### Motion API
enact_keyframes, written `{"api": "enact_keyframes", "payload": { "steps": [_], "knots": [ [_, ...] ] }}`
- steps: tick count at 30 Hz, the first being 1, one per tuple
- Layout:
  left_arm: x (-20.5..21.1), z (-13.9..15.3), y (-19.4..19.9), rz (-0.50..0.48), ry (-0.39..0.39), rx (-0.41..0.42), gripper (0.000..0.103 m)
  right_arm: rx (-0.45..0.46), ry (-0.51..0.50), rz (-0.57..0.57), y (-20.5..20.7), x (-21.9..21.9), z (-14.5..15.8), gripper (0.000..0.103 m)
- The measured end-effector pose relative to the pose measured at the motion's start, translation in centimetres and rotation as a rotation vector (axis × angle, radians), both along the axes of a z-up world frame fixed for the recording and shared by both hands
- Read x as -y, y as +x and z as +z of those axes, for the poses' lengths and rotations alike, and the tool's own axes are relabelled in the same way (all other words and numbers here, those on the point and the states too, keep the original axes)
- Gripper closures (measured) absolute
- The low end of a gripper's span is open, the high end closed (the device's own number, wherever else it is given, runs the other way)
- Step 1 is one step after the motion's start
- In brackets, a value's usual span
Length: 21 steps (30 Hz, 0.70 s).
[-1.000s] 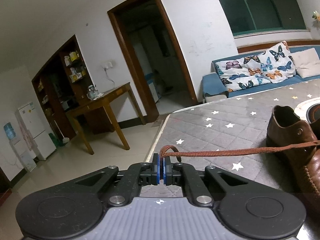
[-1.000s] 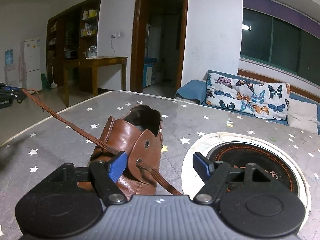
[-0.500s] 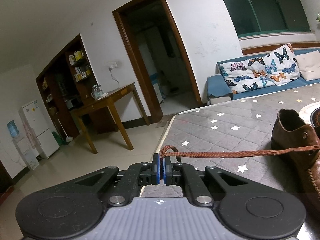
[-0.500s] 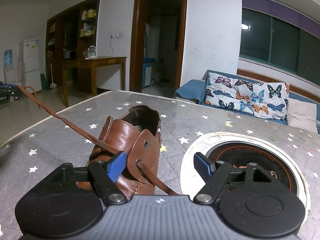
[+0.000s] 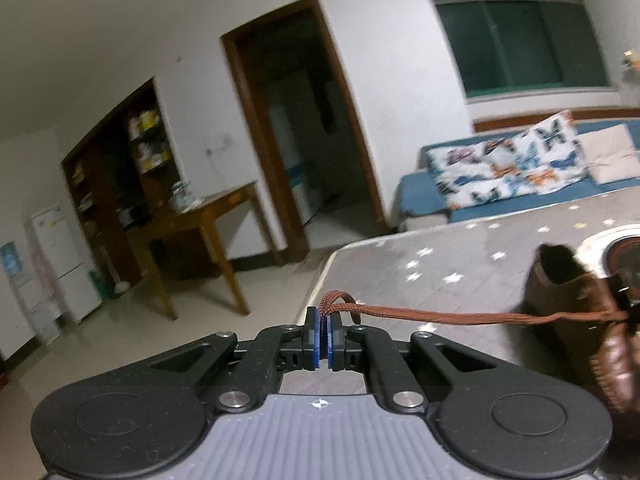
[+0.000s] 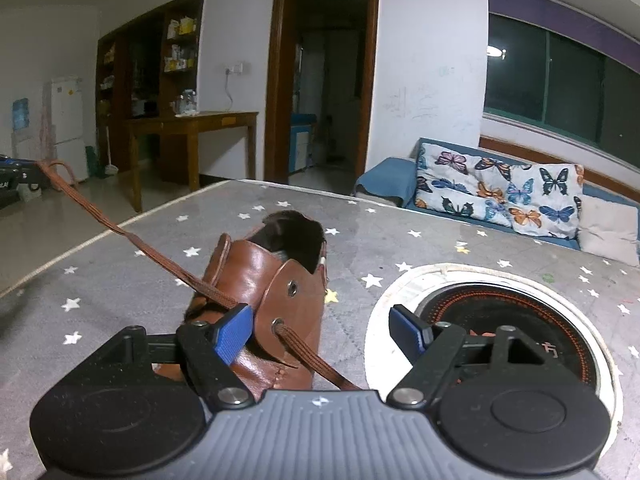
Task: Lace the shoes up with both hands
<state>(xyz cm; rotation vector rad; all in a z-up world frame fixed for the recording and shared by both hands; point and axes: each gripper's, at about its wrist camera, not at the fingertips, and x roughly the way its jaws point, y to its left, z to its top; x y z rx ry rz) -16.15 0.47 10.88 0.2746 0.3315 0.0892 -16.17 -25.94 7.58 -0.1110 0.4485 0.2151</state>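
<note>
Shoe [image 6: 260, 300], brown leather, sits on the star-print table cover [image 6: 400, 236], toe toward right gripper [image 6: 320, 330]. Lace [image 6: 132, 238] runs taut from a lower eyelet to left gripper [image 5: 323, 334], jaws pinched on its end. Right jaws spread, straddling the shoe's front, gripping nothing. Step: drawing lace through. Next likely: right picks up the free strand below, aims for upper eyelet [image 6: 292, 288]. Round burner inset [image 6: 500, 320] sits just beside; 1 slack strand could snag.

A butterfly-print pillow [image 6: 500, 192] lies on the blue sofa [image 6: 390, 176] at right; a wooden table [image 6: 192, 128] and white fridge [image 6: 66, 120] stand at left.
</note>
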Motion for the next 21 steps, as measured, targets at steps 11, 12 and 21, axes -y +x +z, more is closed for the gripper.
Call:
{"api": "enact_keyframes", "payload": {
  "steps": [11,12,21],
  "knots": [
    [4.1,-1.0,-2.6,-0.390,-0.145,-0.044,0.098,-0.039,0.091,0.020,-0.5,3.3,2.3,0.037],
    [4.7,-1.3,-2.7,-0.423,-0.163,-0.063,0.098,-0.047,0.107,0.023,-0.4,3.6,2.4,0.038],
    [8.6,-3.9,-3.7,-0.586,-0.210,-0.219,0.098,-0.123,0.204,0.058,-0.5,4.7,2.5,0.053]
  ]
}}
